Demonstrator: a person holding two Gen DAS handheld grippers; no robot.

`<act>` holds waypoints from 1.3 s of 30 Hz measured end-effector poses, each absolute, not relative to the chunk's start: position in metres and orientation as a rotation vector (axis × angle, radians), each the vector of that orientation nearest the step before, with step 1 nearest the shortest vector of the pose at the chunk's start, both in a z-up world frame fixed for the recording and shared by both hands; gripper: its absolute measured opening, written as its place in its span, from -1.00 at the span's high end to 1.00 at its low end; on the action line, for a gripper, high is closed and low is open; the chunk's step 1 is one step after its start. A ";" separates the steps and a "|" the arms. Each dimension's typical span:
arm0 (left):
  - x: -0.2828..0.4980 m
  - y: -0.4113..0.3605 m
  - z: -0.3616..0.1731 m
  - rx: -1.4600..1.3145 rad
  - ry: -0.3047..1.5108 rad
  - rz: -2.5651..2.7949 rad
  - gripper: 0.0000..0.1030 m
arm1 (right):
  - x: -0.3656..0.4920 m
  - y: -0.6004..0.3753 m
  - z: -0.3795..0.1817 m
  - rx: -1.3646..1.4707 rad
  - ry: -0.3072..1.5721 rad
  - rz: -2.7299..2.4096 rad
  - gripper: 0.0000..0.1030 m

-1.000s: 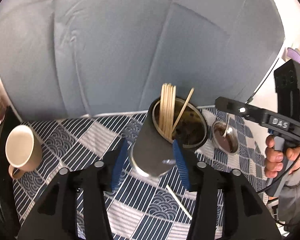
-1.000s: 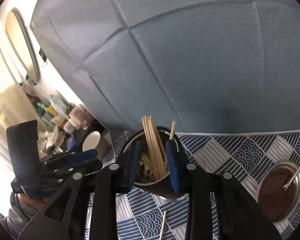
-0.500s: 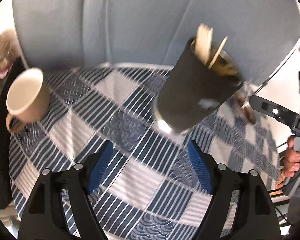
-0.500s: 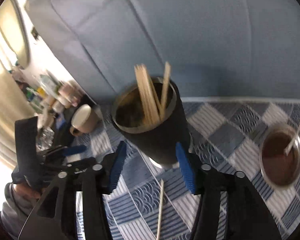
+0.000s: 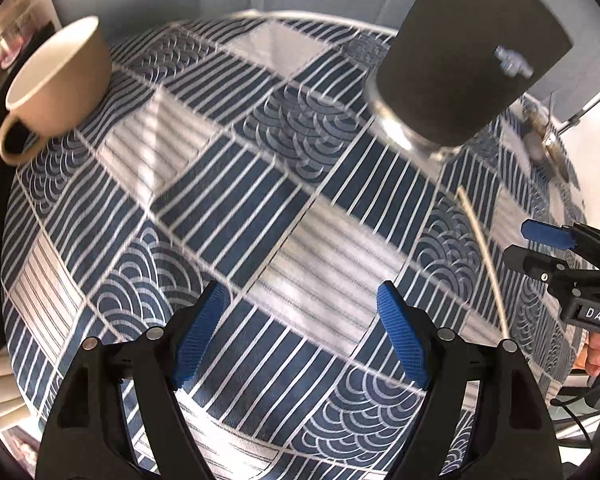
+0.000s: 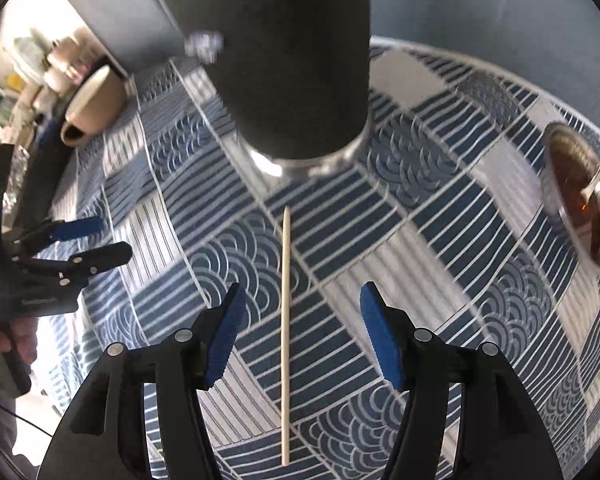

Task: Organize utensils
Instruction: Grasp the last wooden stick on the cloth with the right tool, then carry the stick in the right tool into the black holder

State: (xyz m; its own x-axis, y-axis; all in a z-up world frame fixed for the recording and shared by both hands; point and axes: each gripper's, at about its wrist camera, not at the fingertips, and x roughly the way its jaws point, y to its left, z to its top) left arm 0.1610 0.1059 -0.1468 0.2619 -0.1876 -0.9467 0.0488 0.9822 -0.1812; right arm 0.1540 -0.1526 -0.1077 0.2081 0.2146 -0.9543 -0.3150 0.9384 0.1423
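Both tools point down at the table. On the right gripper [image 6: 300,336], the two blue ridged pads [image 6: 382,340] are spreading apart, and nothing touches them. One thin, pale wooden chopstick [image 6: 285,336] lies flat on the blue and white patterned tablecloth [image 6: 460,280], right in the gap between those pads. It runs straight away from the tool, and its pointed end stops just short of the tall, dark round holder with a shiny metal base [image 6: 296,60]. That holder stands upright on the cloth, straight ahead.

Over at the left gripper [image 5: 300,336], the blue pads [image 5: 198,336] stand wide apart with only bare cloth between them. From this side the chopstick [image 5: 486,256] lies off to the right, close to the right gripper's tips [image 5: 548,240], and the dark holder [image 5: 468,52] stands up ahead on the right.

Bare cloth fills the middle, so there is plenty of room between the tools. A tan mug with a handle [image 5: 56,88] sits near the far left edge of the table. A small round metal bowl with brown stuff and a spoon in it [image 6: 580,196] sits near the right edge. A grey padded wall [image 6: 500,8] rises behind the table's far edge.
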 end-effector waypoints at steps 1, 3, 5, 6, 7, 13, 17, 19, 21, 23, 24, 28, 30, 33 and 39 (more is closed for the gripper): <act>0.159 0.106 -0.150 -0.117 1.309 -0.156 -0.51 | 0.153 -0.150 -0.110 -0.094 1.320 0.368 -0.11; 0.156 0.105 -0.149 -0.096 1.300 -0.159 -0.59 | 0.151 -0.146 -0.117 -0.114 1.344 0.361 -0.11; 0.153 0.103 -0.150 -0.069 1.310 -0.157 -0.63 | 0.149 -0.141 -0.125 -0.142 1.371 0.348 -0.11; 0.152 0.102 -0.151 -0.051 1.310 -0.156 -0.63 | 0.147 -0.139 -0.127 -0.157 1.369 0.344 -0.14; 0.150 0.100 -0.151 -0.023 1.310 -0.155 -0.64 | 0.146 -0.136 -0.128 -0.172 1.367 0.343 -0.16; 0.143 0.084 -0.158 0.118 1.302 -0.129 -0.80 | 0.138 -0.118 -0.131 -0.272 1.366 0.326 -0.08; 0.138 0.088 -0.159 0.107 1.286 -0.133 -0.82 | 0.133 -0.112 -0.130 -0.277 1.353 0.345 0.16; 0.138 0.088 -0.159 0.107 1.295 -0.134 -0.81 | 0.132 -0.109 -0.129 -0.272 1.342 0.342 0.49; 0.140 0.086 -0.160 0.106 1.305 -0.133 -0.76 | 0.132 -0.112 -0.127 -0.256 1.338 0.321 0.76; 0.140 0.084 -0.158 0.113 1.311 -0.141 -0.62 | 0.133 -0.119 -0.127 -0.237 1.339 0.313 0.89; 0.139 0.082 -0.157 0.119 1.313 -0.151 -0.57 | 0.134 -0.125 -0.128 -0.223 1.341 0.317 0.91; 0.143 0.071 -0.153 0.143 1.319 -0.183 -0.30 | 0.137 -0.130 -0.128 -0.194 1.357 0.341 0.91; 0.142 0.068 -0.151 0.158 1.316 -0.204 -0.20 | 0.140 -0.135 -0.128 -0.151 1.373 0.356 0.91; 0.144 0.062 -0.151 0.165 1.320 -0.212 -0.10 | 0.146 -0.151 -0.125 -0.079 1.401 0.383 0.91; 0.148 0.042 -0.148 0.182 1.337 -0.233 0.17 | 0.146 -0.172 -0.125 0.023 1.430 0.463 0.91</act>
State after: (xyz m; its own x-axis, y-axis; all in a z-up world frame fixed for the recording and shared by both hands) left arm 0.1479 0.0422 -0.1485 0.2142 -0.0632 -0.9747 0.2707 0.9626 -0.0029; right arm 0.1459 -0.1718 -0.1254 0.0680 0.3211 -0.9446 -0.2941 0.9112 0.2886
